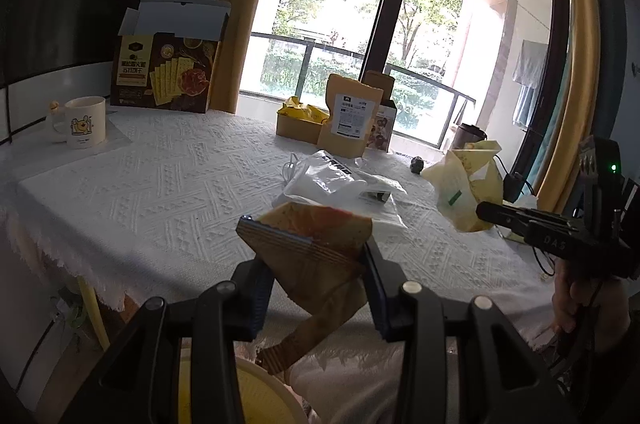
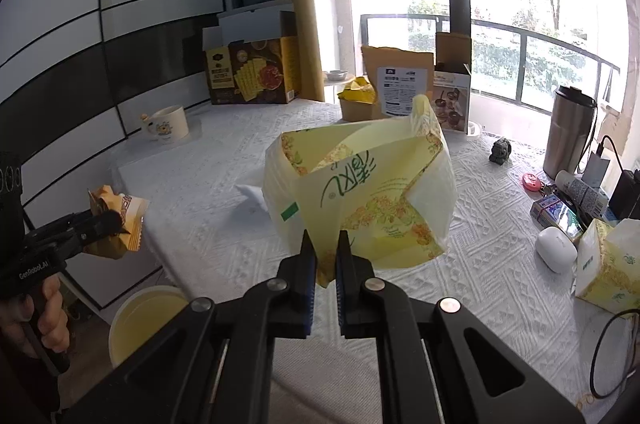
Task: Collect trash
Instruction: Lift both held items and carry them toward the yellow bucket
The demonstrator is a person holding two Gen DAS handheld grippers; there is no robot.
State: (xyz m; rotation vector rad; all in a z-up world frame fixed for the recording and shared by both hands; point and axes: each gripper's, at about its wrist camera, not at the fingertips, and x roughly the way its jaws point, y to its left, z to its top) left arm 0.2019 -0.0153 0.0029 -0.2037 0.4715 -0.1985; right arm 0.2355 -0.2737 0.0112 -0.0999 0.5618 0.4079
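Left hand-held gripper [image 1: 316, 244]: pinching crumpled brown snack wrapper [image 1: 320, 236], frame centre.
Right hand-held gripper [image 2: 325, 244]: pinching pale yellow plastic bag [image 2: 360, 184] above white-clothed surface [image 2: 224, 224].

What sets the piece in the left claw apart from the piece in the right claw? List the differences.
The brown snack wrapper in the left claw is dark, orange-brown and crumpled; the pale yellow tissue pack in the right claw is light, with green lettering and orange flowers.
The wrapper looks smaller than the puffed-out pack.
The wrapper fills a wider claw gap; the pack is pinched by a thin edge.
Both are held off the white tablecloth.
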